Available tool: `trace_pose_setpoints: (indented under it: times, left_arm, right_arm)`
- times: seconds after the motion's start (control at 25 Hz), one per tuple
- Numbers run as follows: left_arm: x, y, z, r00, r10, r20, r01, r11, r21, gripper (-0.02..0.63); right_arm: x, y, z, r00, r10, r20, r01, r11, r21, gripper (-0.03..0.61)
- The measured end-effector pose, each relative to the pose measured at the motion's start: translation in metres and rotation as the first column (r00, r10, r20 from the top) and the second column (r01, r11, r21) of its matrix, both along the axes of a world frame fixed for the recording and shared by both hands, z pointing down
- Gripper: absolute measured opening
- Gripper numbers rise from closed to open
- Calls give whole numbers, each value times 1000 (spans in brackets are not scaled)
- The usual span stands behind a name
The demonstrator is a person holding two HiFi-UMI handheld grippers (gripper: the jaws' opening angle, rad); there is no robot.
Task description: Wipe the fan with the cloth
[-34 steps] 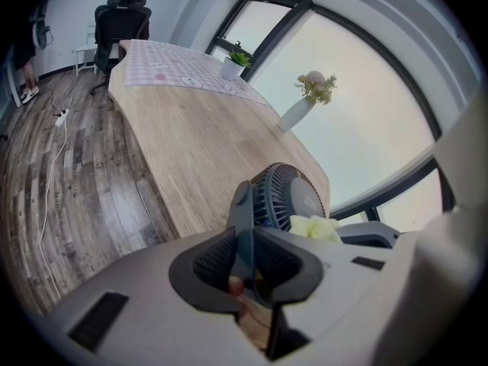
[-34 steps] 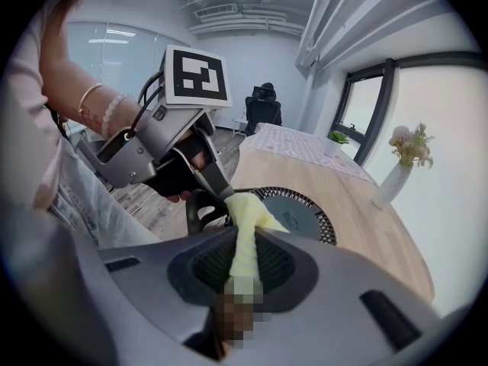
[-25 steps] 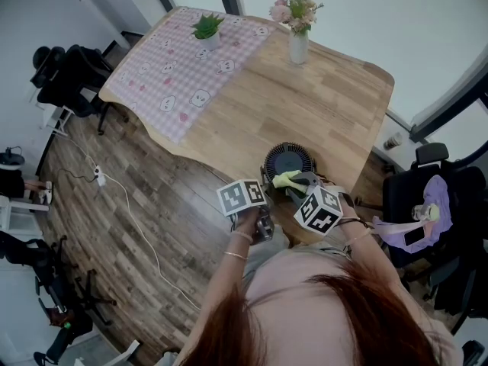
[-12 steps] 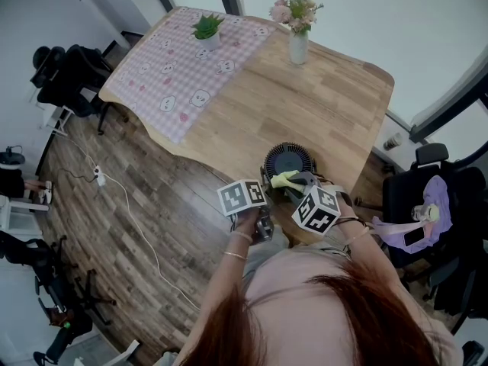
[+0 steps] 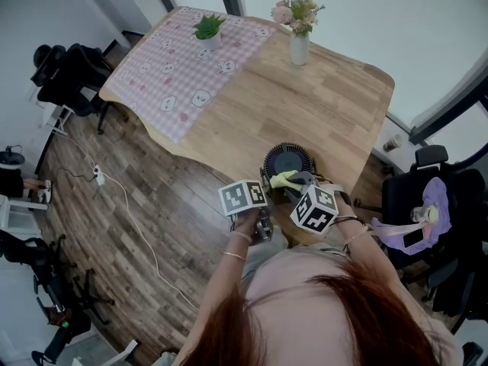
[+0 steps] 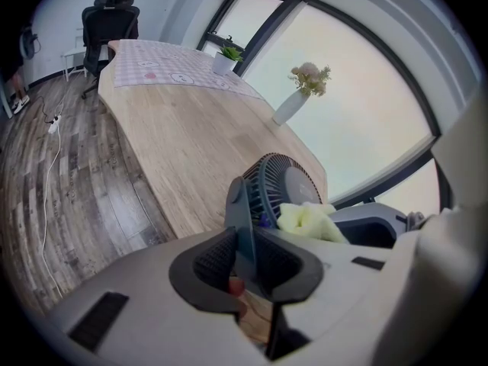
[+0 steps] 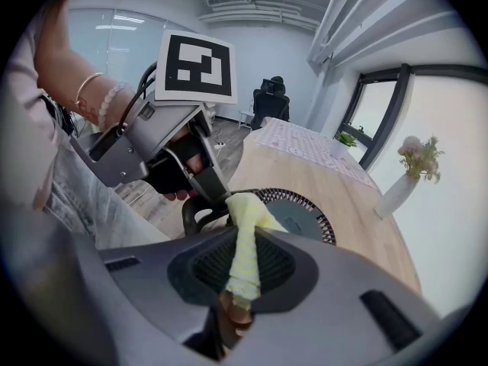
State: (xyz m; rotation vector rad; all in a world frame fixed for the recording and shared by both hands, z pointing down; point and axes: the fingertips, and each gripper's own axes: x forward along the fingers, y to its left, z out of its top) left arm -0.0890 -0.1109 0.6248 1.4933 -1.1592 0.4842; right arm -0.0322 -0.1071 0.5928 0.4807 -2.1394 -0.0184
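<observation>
The fan [image 5: 289, 161] sits on the table [image 5: 320, 101] close to its near edge, just in front of the person, with its round grille turned up toward the head view. The left gripper [image 6: 244, 259] is clenched on the fan's dark stand arm. This is probably to brace the fan so it does not slide or swivel under the wiping. The right gripper [image 7: 239, 274] grips a strip of the yellow cloth [image 7: 245, 231], and the bunched free end lies against the fan's rim on the side nearest the person. Wiping seems to be under way at that rim, with most of the grille left to cover.

Both grippers crowd the fan's near side and almost touch each other, so the right one has little room to sweep toward the left. The free path runs across the grille, away from the person. Beyond the fan the wood is bare. The vase [image 5: 298, 46] and the checked tablecloth [image 5: 187, 71] stand well apart from the fan at the far end. The table edge just behind the fan is the risk, since a push toward the person could tip the fan off.
</observation>
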Motion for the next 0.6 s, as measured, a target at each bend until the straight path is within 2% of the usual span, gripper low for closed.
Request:
trace_pose_setpoints:
  times: [0.36,0.6]
  left_arm:
    - [1,-1,0,1000,14,5,-14,1000,-2,66]
    - [1,-1,0,1000,18,2,-18,1000,0,66]
  right_arm:
    - [-6,-1,0,1000,4,26,-3,998,-59,52]
    - [-10,-1,1,1000,-4,5,5,998,-67,52]
